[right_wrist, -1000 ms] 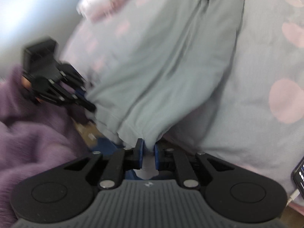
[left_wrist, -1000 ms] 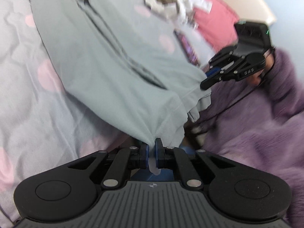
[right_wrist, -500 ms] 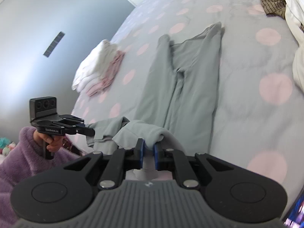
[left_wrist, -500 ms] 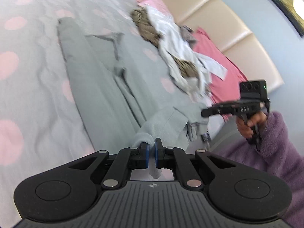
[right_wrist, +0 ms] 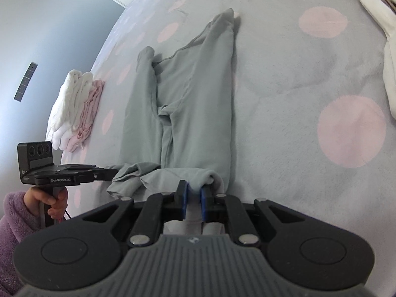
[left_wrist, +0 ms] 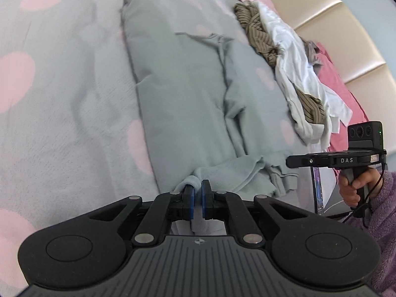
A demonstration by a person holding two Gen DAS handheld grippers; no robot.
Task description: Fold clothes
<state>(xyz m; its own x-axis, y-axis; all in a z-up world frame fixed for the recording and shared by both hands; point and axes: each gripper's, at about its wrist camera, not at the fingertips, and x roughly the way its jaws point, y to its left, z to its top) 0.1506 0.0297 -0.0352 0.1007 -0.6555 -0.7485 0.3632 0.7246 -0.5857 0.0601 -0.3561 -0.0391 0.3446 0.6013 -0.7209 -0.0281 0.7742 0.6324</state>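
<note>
Trousers: grey-green pair (left_wrist: 188, 104) laid flat on the bed, waist end bunched up nearest me, legs stretched away toward the far side.
Long axis: runs straight out from my grippers; cuffs point away, one leg end sits further out than the other.
Waist end: folded back on itself, rumpled between my 2 grippers.
My left gripper (left_wrist: 196, 193): jaws nearly together, blue pads pinching a fold of the waist fabric.
My right gripper (right_wrist: 193, 194): jaws a little apart, clamped on a thicker roll of the same waist edge.
Hands: each grips a handle; purple fleecy sleeve (right_wrist: 14, 212) on my arms.
Bed cover (right_wrist: 309, 79): pale grey w/ big pink dots, lightly creased.
Loose pile (left_wrist: 292, 69): white, brown-striped & pink clothes heaped to the right of the trousers, apart from them.
Folded stack (right_wrist: 74, 113): white & pale pink items, left of the trousers near the bed edge.
Room: cream padded headboard (left_wrist: 334, 29) behind the pile; plain blue-grey wall (right_wrist: 37, 24) on the other side.
Phone (left_wrist: 318, 188): lit screen by the bed edge, near my right hand.
</note>
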